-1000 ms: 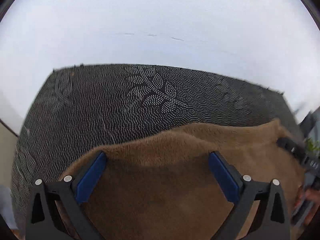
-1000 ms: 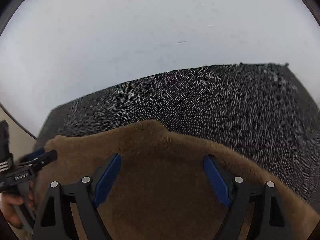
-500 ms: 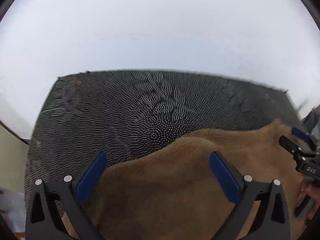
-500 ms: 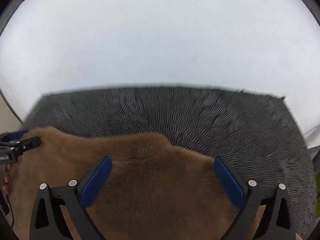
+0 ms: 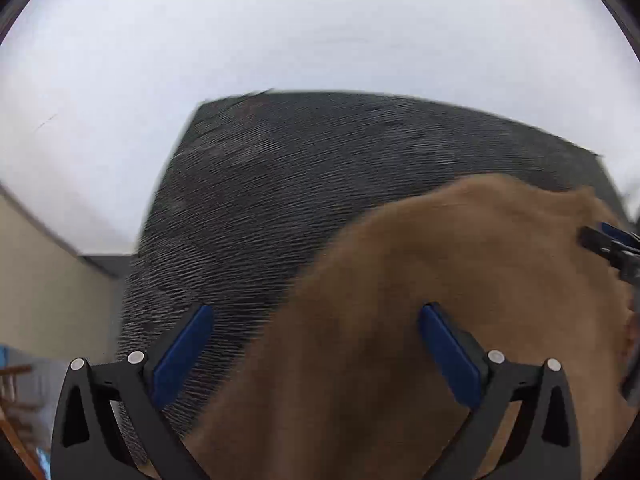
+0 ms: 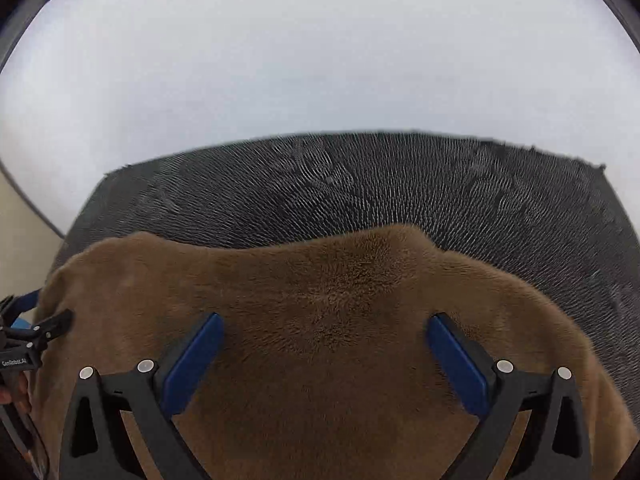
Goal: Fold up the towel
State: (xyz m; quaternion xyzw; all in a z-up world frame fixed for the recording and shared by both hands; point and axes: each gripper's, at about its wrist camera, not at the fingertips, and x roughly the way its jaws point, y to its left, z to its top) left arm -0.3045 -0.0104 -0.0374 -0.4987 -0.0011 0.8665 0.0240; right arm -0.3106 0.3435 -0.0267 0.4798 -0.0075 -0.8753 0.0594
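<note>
The fluffy brown towel lies on a dark grey mat with a pale dotted leaf pattern, which rests on a white table top. Its near part runs out of both pictures at the bottom, so its full outline cannot be made out. In the left wrist view the towel and the mat are smeared by motion blur, and the pattern is unreadable there.

The right gripper hangs over the towel with its blue-padded jaws spread wide, gripping nothing. The left gripper also stands wide apart and empty, its left finger over the mat, its right over the towel. At the left edge of the right wrist view, the left gripper's tip is partly cut off; a hand behind it is barely visible.
</note>
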